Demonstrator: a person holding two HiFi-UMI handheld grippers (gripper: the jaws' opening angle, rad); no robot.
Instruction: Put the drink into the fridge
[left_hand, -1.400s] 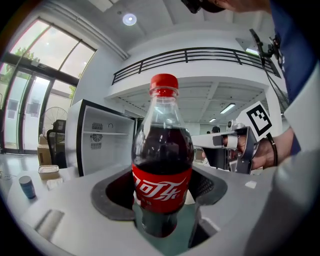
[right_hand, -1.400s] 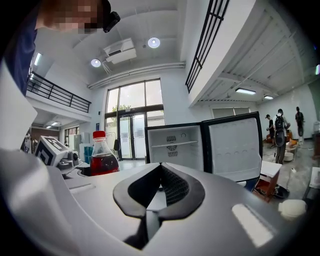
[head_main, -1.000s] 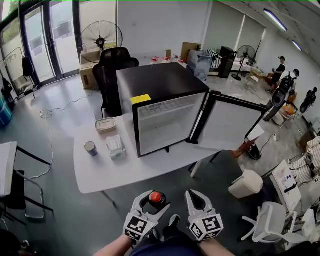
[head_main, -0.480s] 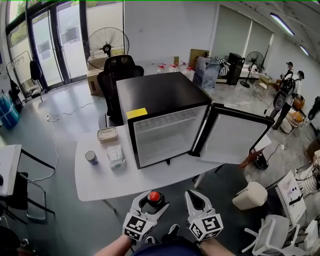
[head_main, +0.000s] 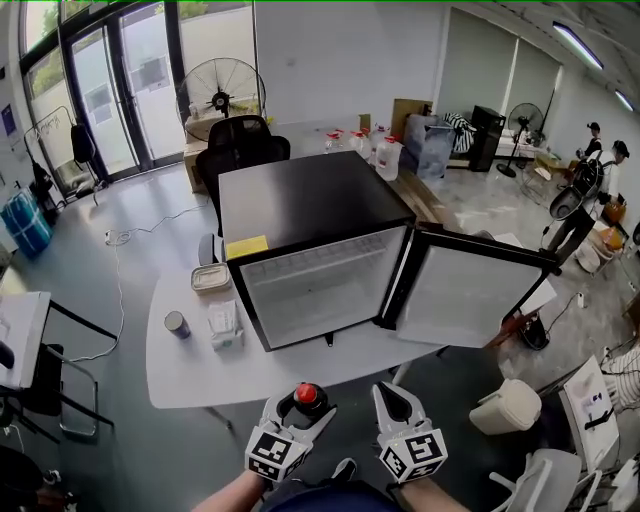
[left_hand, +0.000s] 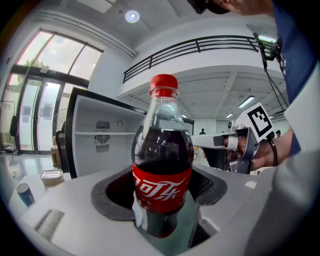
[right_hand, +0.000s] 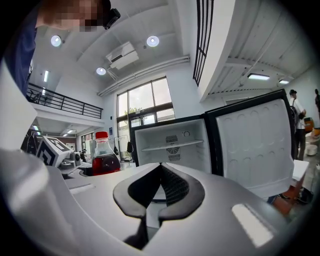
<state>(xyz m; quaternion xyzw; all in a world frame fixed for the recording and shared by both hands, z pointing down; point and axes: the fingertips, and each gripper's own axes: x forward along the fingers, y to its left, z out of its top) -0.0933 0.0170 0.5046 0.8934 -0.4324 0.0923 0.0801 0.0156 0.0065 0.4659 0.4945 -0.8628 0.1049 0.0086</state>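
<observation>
A cola bottle (left_hand: 162, 165) with a red cap (head_main: 306, 394) and red label stands upright between the jaws of my left gripper (head_main: 305, 402), which is shut on it. In the right gripper view the bottle (right_hand: 105, 157) shows at the left. My right gripper (head_main: 393, 402) is shut and holds nothing, beside the left one at the bottom of the head view. Ahead, a black mini fridge (head_main: 310, 205) stands on a white table (head_main: 200, 365). Its door (head_main: 475, 290) is swung open to the right, and the white inside with one shelf (right_hand: 172, 146) looks bare.
Left of the fridge on the table lie a small can (head_main: 177, 324), a white packet (head_main: 224, 322) and a lidded container (head_main: 211, 277). A black office chair (head_main: 238, 145) stands behind the fridge. A white bin (head_main: 510, 405) sits on the floor at the right.
The table and fridge have come nearer and shifted slightly left in the head view. Both grippers keep their places at the bottom, the bottle still held.
</observation>
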